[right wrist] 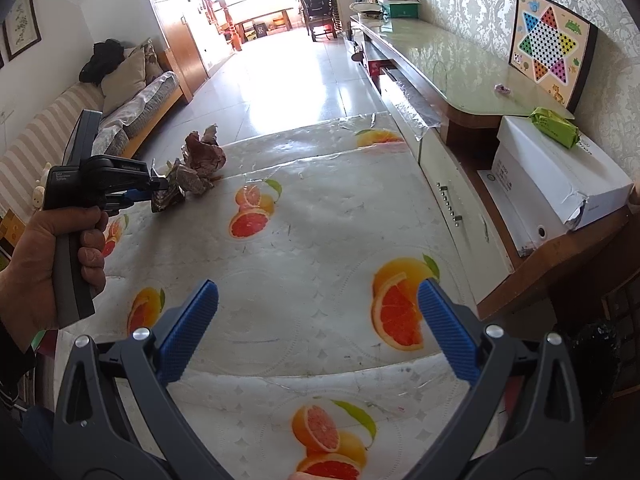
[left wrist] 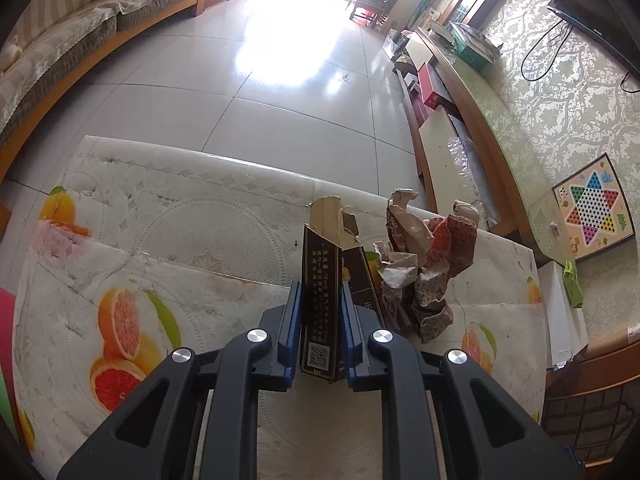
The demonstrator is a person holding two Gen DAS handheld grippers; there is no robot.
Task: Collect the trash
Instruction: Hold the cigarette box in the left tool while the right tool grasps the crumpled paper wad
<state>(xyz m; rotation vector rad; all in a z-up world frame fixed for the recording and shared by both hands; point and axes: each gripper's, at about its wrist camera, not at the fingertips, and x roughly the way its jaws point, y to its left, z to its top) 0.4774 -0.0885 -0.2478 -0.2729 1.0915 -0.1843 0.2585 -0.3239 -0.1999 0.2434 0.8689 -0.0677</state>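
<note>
**Left claw clamped on the torn carton; paper wad waits beside it**

Your left claw (left wrist: 320, 320) is closed on the dark carton (left wrist: 320, 300), its blue pads pressed flat against the two broad faces. The carton stands on end near the far edge of the table (left wrist: 160, 240), toward its right corner as the left wrist camera sees it. Its top is ripped open and the brown inner card shows. Expect it to be light and hollow: the walls will likely buckle if you squeeze harder, and the glossy printed faces may slide in the pads. Your hold sits low on the body, where the folds keep it stiffest, so that looks like the right place to keep it. The torn upper flaps would probably give nothing to grip.

Just beside the carton, on its right and seemingly touching it, lies the crumpled paper (left wrist: 424, 268), a brown and red printed wad. It should weigh almost nothing and crush readily. Take it across the thick middle of the bundle, because a loose edge would probably tear or unfold.

Your right claw (right wrist: 318, 326) hangs above the near part of the table with its pads wide apart and nothing between them, well away from both pieces. In the right wrist view your left hand (right wrist: 44, 256) holds its tool over the far left corner.
</note>
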